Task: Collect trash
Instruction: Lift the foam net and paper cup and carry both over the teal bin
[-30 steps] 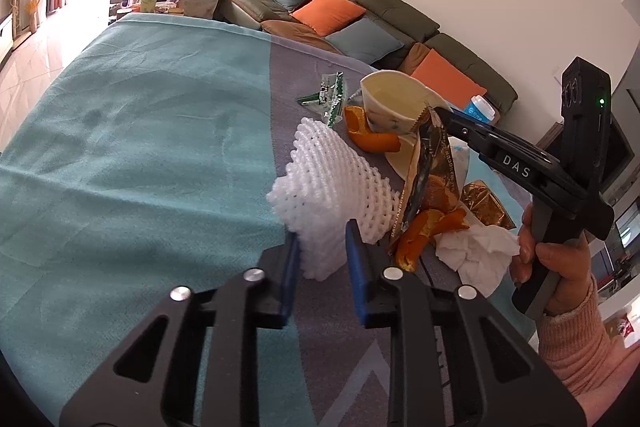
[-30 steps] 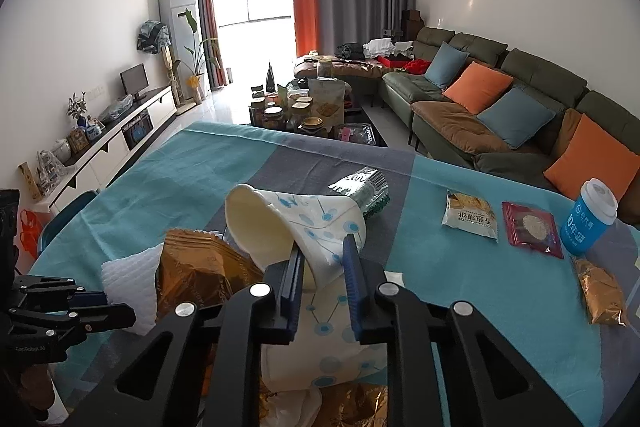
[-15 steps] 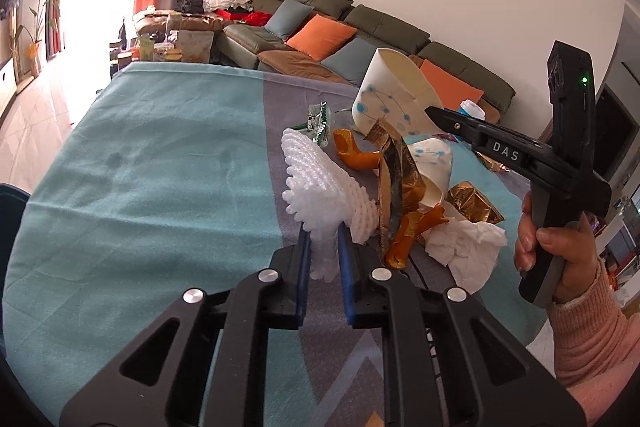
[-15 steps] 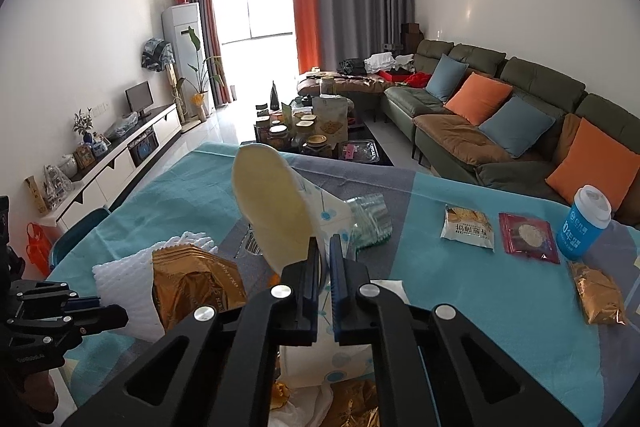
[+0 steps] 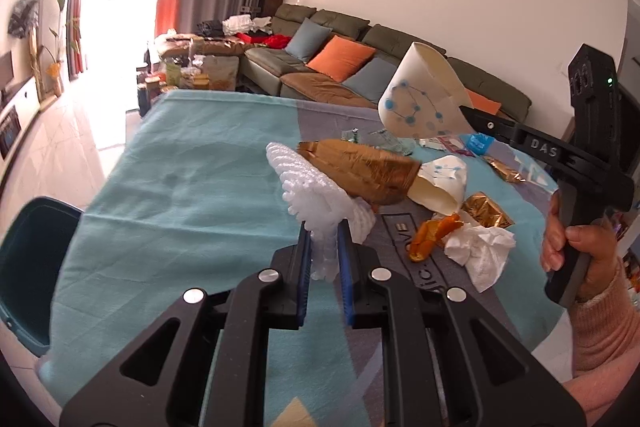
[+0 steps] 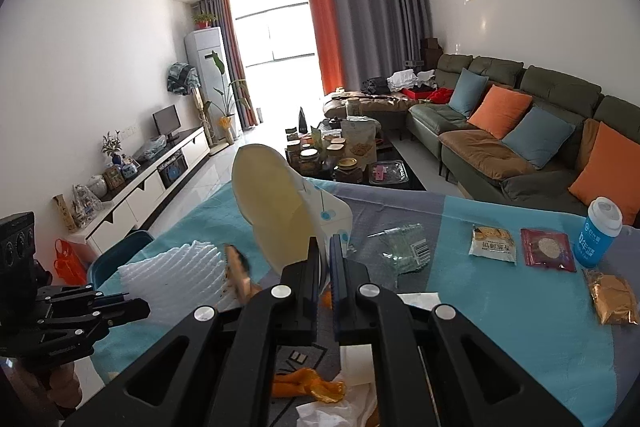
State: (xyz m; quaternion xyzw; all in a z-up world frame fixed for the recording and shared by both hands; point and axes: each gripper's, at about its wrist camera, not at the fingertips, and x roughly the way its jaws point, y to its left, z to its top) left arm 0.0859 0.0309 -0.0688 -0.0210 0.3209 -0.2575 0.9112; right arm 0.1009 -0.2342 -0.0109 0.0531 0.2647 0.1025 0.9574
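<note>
Above the worktop [image 5: 180, 187], left gripper [image 5: 324, 251] clamps foam netting [image 5: 308, 187], right gripper [image 6: 325, 259] pinches a paper cup [image 6: 276, 211]; tissue [image 5: 480, 251], peel [image 5: 432, 235] and wrappers [image 5: 484, 207] remain.

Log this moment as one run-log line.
left hand-held gripper: shut on white foam net, lifted | right hand-held gripper: shut on paper cup, lifted | on table: tissue, orange peel

White foam net [image 5: 316, 195], a gold-brown wrapper [image 5: 360, 167], a cream paper cup [image 5: 420, 99] dotted blue, orange peel [image 5: 434, 233], all over a teal-and-grey cloth [image 5: 192, 187].
</note>
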